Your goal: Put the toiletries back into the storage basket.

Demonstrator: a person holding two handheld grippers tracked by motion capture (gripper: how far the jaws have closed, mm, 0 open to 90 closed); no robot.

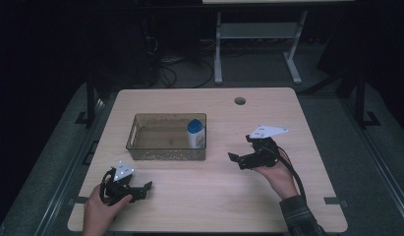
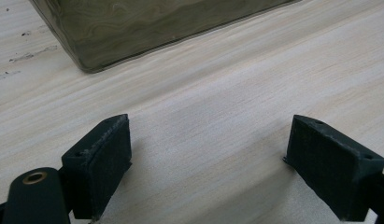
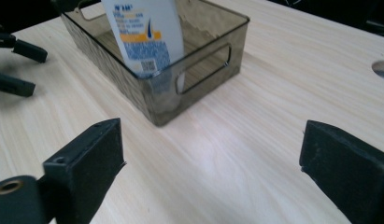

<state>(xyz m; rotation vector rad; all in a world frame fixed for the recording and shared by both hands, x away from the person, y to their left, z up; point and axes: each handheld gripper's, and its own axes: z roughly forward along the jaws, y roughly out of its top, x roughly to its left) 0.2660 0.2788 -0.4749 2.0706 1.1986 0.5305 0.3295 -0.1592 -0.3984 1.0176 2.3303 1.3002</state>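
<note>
Both grippers sit low over the table with their jaws spread wide and nothing between them: the left gripper [image 1: 140, 189] near the front left corner, held by the person's left hand [image 1: 99, 209], and the right gripper [image 1: 241, 160] right of centre, held by the right hand [image 1: 278, 177], whose plaid sleeve [image 1: 300, 216] enters from the bottom edge. In the left gripper view the two black pads [image 2: 103, 158] frame bare wood just short of the bin's near wall; in the right gripper view the pads [image 3: 94, 156] frame bare wood in front of the bin's corner.

Around them the room is dark, with grey floor [image 1: 357, 147] on either side of the table, a white-legged desk frame [image 1: 258, 34] behind it, and a tangle of black cables [image 1: 175, 69] on the floor beside that frame.

Light wood-grain laminate covers the table [image 1: 214, 206], which has rounded corners and a round cable hole [image 1: 240, 101] near its far edge.

Left of centre stands a smoky translucent plastic bin [image 1: 165, 150] with cut-out handles at its ends. Inside it, at its right end, a white bottle with a blue cap [image 1: 195, 133] stands upright against the wall, its printed label [image 3: 145, 37] with orange and blue bands facing the right gripper.
</note>
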